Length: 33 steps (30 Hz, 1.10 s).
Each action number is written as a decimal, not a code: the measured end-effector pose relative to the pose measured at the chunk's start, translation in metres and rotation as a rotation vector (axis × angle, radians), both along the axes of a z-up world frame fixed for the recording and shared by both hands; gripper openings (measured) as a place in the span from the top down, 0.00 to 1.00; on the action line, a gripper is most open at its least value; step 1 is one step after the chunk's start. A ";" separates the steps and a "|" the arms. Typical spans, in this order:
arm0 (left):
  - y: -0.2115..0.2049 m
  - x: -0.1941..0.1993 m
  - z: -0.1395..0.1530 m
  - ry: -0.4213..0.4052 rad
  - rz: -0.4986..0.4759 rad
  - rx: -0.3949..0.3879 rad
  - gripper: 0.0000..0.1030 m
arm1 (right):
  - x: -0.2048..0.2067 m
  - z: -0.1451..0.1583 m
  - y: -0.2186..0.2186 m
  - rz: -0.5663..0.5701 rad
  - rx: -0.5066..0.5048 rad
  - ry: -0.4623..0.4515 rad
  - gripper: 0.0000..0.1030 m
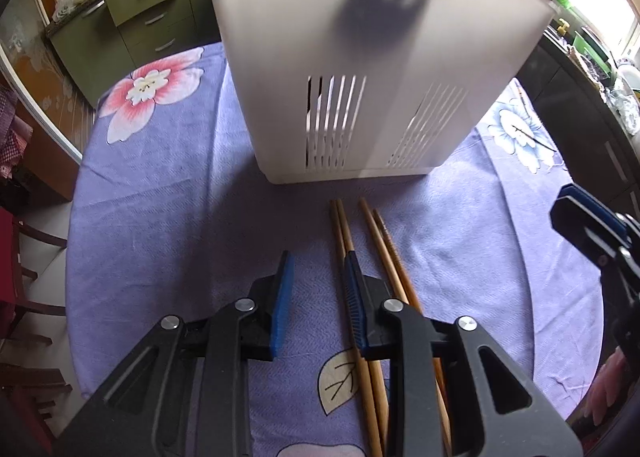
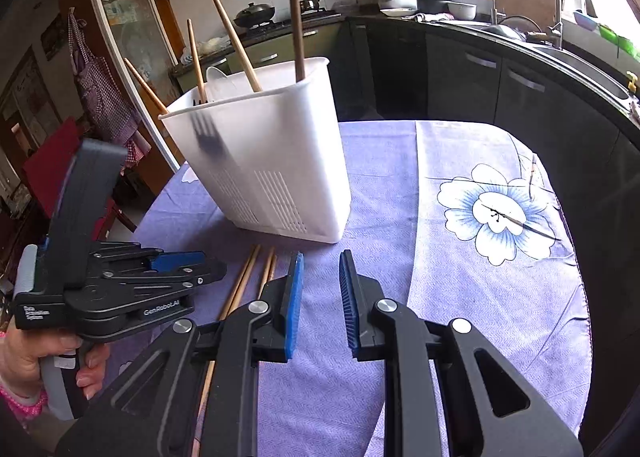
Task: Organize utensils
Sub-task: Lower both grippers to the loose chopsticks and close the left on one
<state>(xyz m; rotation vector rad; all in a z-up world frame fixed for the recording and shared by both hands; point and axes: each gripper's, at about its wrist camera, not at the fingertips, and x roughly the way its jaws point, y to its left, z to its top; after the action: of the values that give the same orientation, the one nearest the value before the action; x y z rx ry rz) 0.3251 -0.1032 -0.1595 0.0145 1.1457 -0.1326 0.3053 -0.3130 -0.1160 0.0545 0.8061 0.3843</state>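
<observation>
A white slotted utensil holder stands on the purple floral tablecloth; in the right wrist view the holder holds several wooden handles, a white spoon and a dark fork. Several wooden chopsticks lie on the cloth in front of it, also seen in the right wrist view. My left gripper is open and empty, its right finger lying over the chopsticks. It also shows in the right wrist view. My right gripper is open and empty above bare cloth to the right of the chopsticks.
The round table's edge curves close on the right. Dark kitchen cabinets and a sink counter run behind it. Green drawers stand at the back left. A red chair is at the left.
</observation>
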 end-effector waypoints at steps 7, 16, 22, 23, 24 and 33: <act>-0.006 0.005 -0.009 0.026 -0.003 0.002 0.76 | 0.004 0.000 0.002 0.002 0.005 0.010 0.82; -0.010 0.007 -0.014 0.035 -0.002 0.046 0.76 | 0.004 0.000 0.001 -0.003 0.004 0.021 0.82; -0.010 0.007 -0.019 0.058 -0.002 0.048 0.76 | 0.003 0.000 0.003 -0.001 0.004 0.024 0.82; -0.011 0.007 -0.019 0.050 -0.003 0.056 0.76 | 0.004 -0.001 0.003 -0.001 0.004 0.026 0.82; -0.013 0.006 -0.019 0.046 -0.006 0.060 0.76 | 0.004 -0.001 0.004 0.000 0.004 0.027 0.82; -0.012 0.007 -0.018 0.047 -0.013 0.053 0.95 | 0.004 -0.003 0.006 0.007 0.000 0.034 0.82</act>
<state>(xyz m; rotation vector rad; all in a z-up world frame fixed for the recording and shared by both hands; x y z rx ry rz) 0.3319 -0.1154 -0.1776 0.0662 1.1962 -0.1149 0.3096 -0.3070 -0.1193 0.0586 0.8402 0.3913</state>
